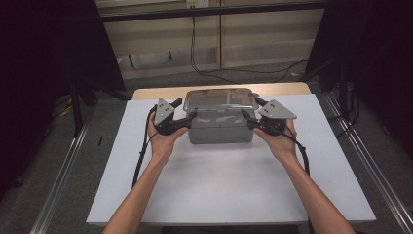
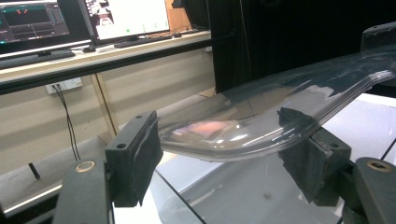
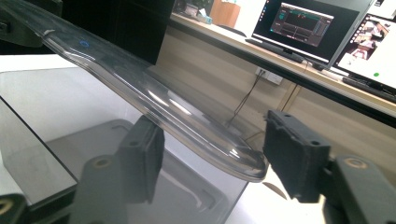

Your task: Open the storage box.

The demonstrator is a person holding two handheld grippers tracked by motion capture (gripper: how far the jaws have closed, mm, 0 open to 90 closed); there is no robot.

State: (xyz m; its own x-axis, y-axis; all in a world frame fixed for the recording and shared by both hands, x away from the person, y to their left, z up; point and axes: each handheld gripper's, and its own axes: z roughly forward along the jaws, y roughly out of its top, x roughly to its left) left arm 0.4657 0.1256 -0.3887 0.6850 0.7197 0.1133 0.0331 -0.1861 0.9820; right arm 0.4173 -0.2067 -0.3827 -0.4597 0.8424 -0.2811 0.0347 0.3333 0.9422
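Note:
A grey translucent box (image 1: 221,130) stands on the white table top (image 1: 219,180) at mid-back. A clear plastic lid (image 1: 220,100) hovers just over its rim. My left gripper (image 1: 191,116) clasps the lid's left end and my right gripper (image 1: 246,117) its right end. In the left gripper view the lid's curved edge (image 2: 261,116) runs between both pads, above the box wall (image 2: 233,196). The right gripper view has the lid's rounded tip (image 3: 140,88) lying between the pads, with the box (image 3: 46,121) beneath it. Both grippers look shut on the lid.
The white top leaves bare room in front of the box and to either side. A wooden strip (image 1: 160,91) edges the table's back. Cables (image 1: 141,161) trail from both grippers. Beyond the table stands a bench with monitors (image 2: 126,18) and a wall socket (image 2: 65,85).

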